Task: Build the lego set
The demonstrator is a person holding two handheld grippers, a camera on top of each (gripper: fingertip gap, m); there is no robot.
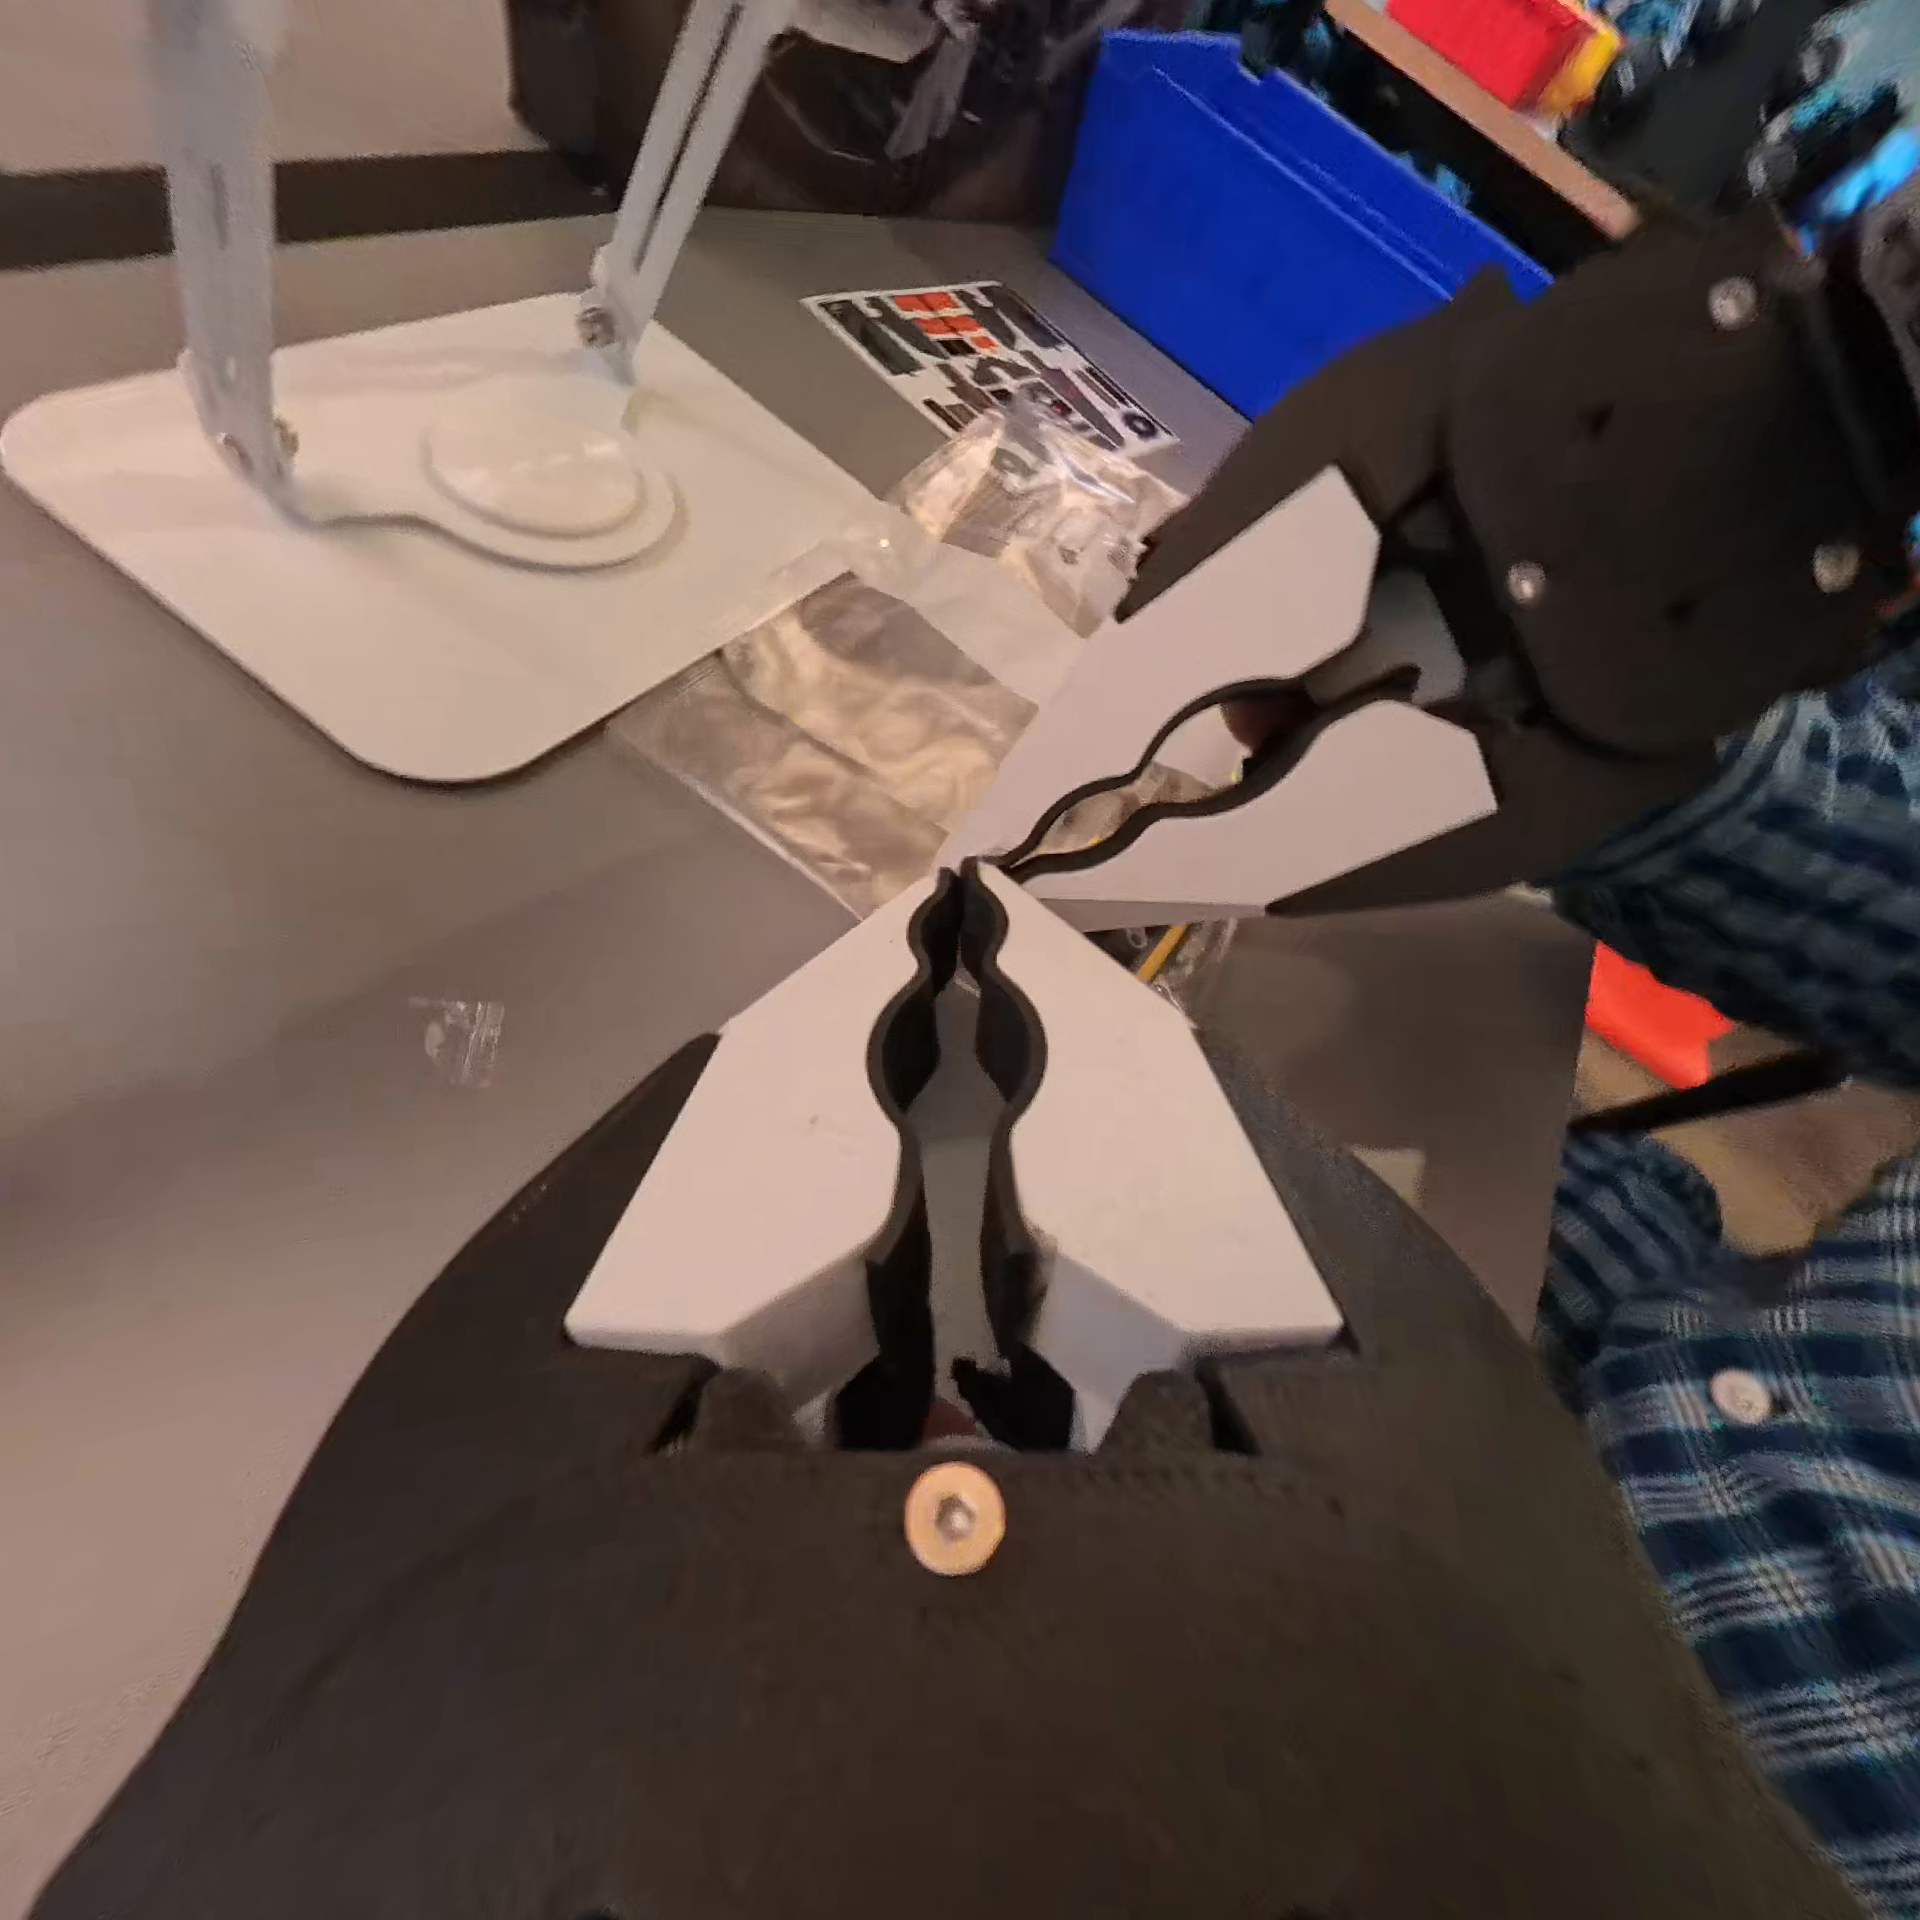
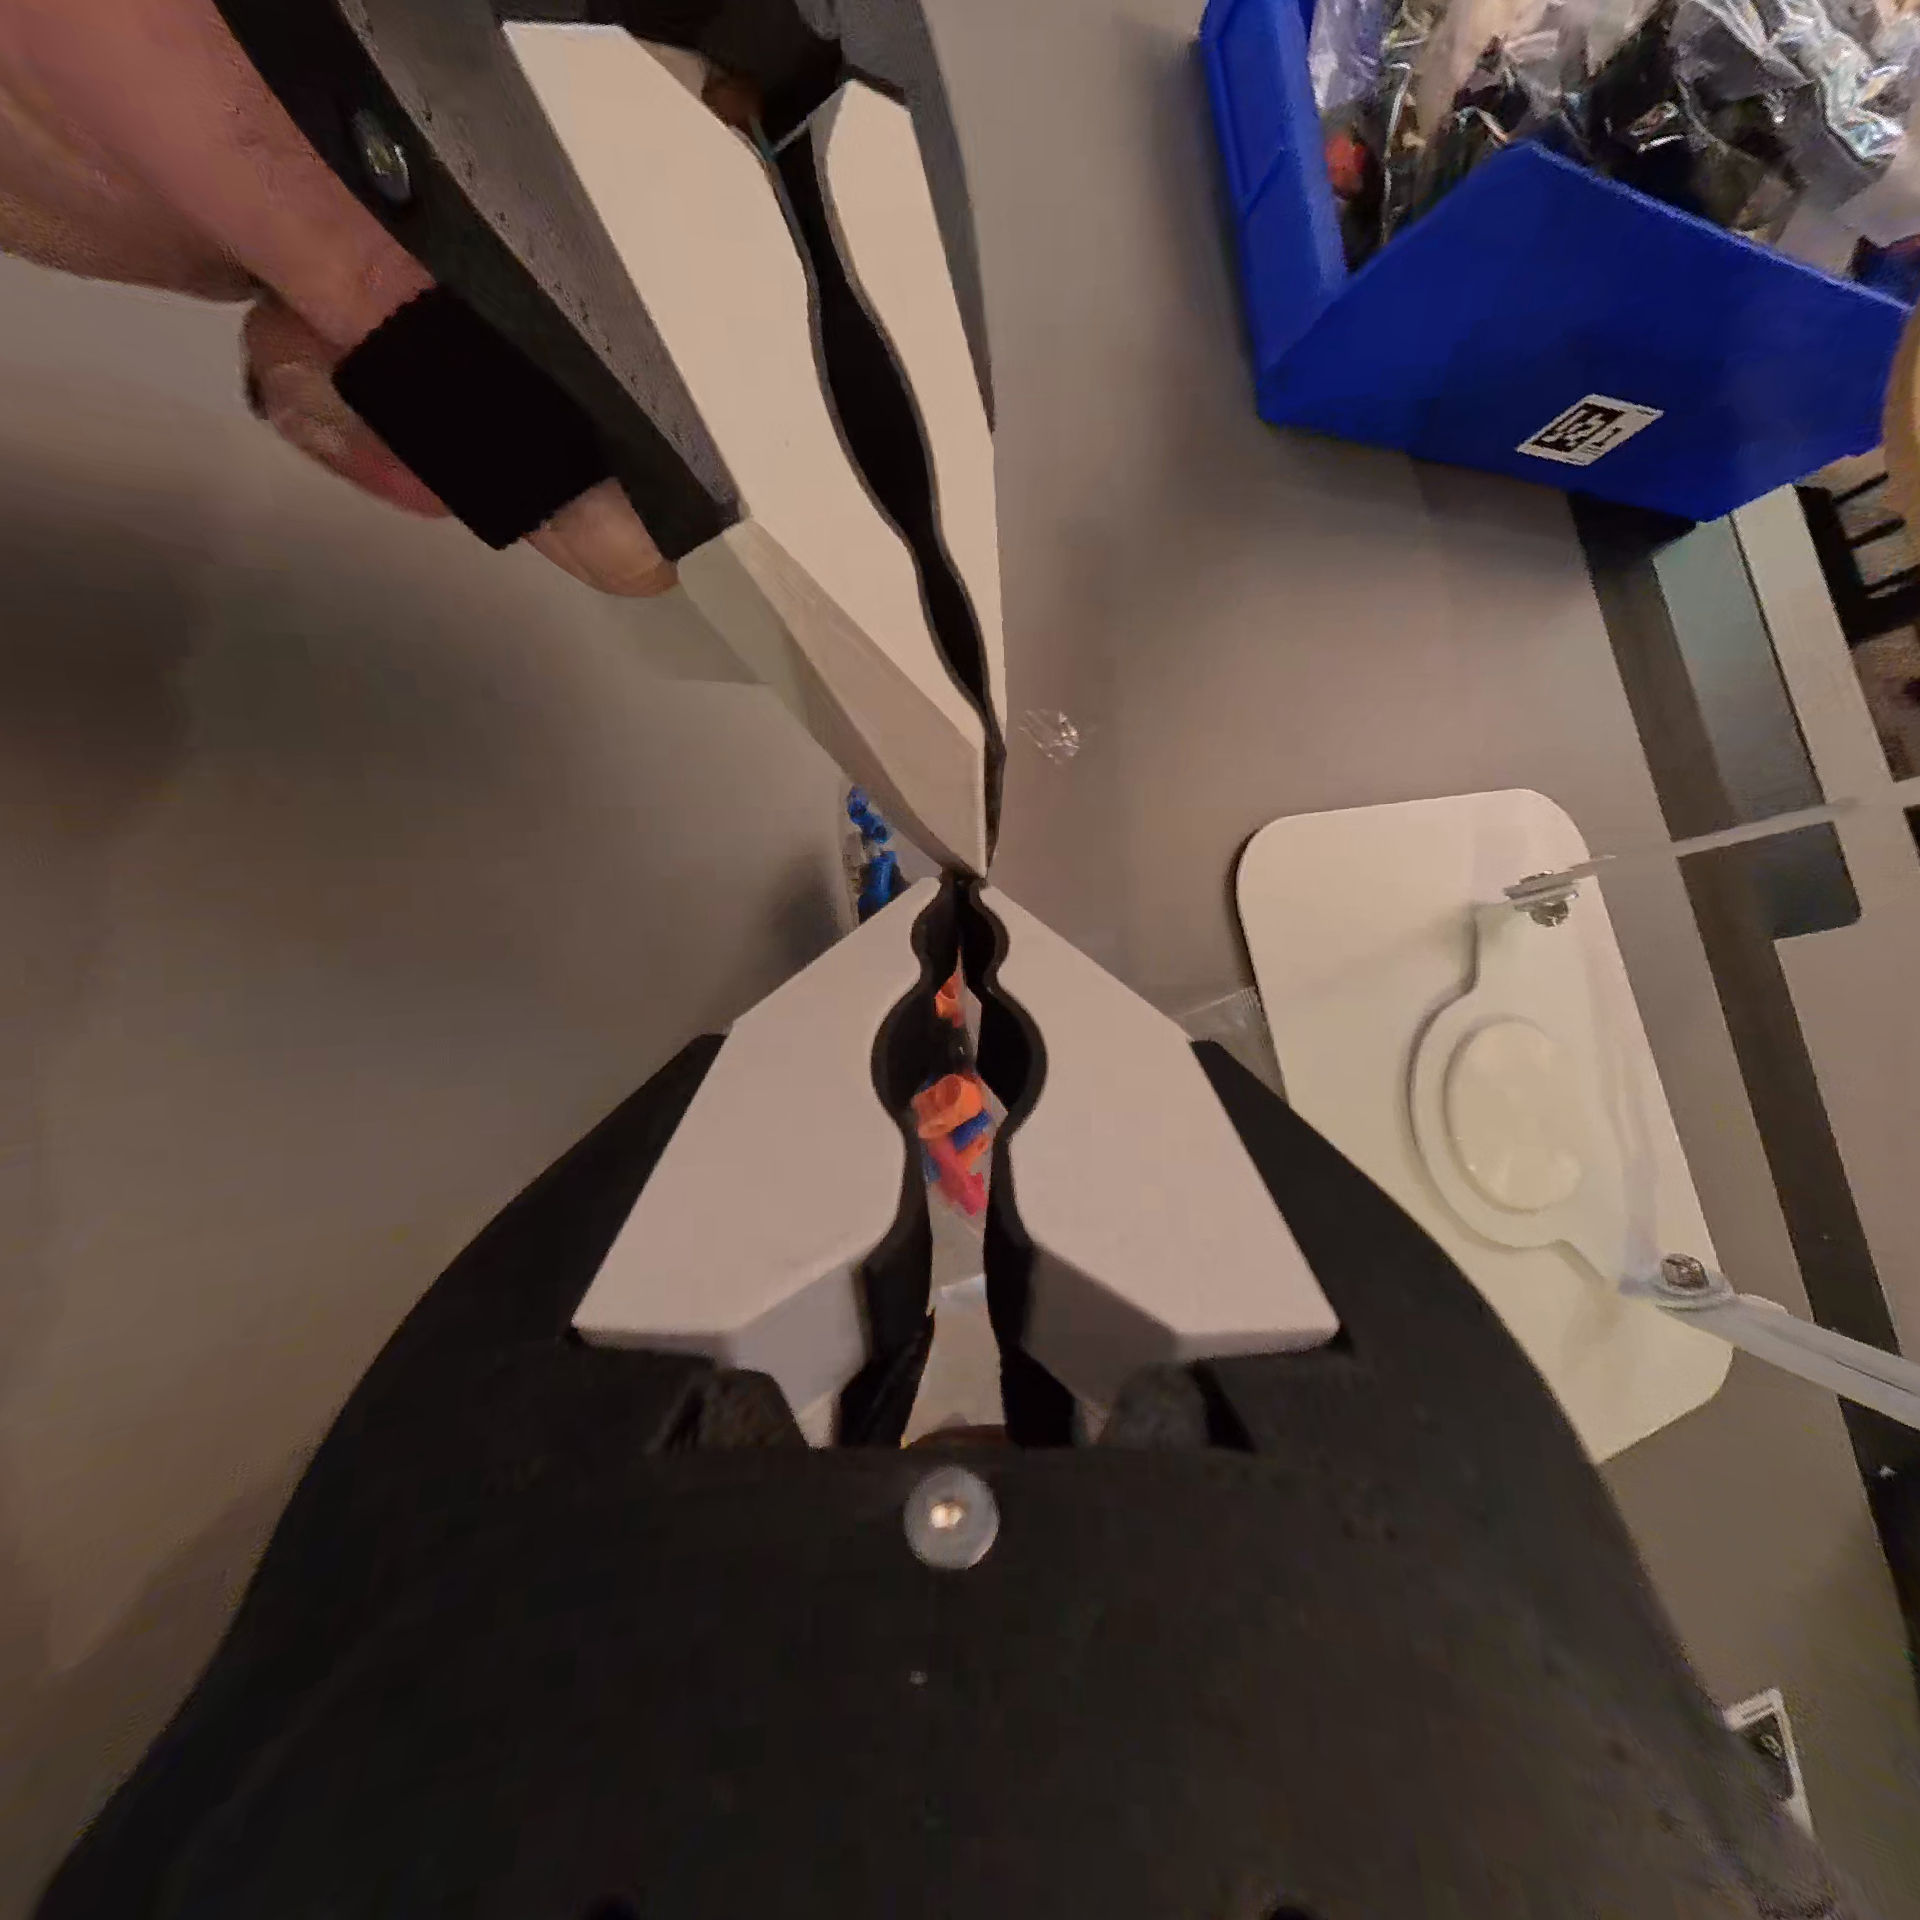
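Observation:
My left gripper (image 1: 958, 883) and my right gripper (image 1: 985, 858) meet tip to tip above the grey table (image 1: 260, 987). Both have their jaws shut. In the right wrist view my right gripper (image 2: 961, 883) is at the bottom and my left gripper (image 2: 987, 847) comes in from above. A clear bag of small orange, blue and red lego pieces (image 2: 951, 1122) hangs just under the tips and shows through the gap between my right fingers. Both grippers appear to pinch its top edge, which the tips hide.
A white stand base (image 1: 416, 540) with two thin legs sits at the left rear. Flat clear bags (image 1: 862, 727) and a sticker sheet (image 1: 987, 353) lie behind the grippers. A blue bin (image 2: 1558, 343) holds more bags. A plastic scrap (image 1: 462, 1034) lies left. A plaid sleeve (image 1: 1766, 1455) is at right. Both grippers' tips are close together, under 4 cm apart.

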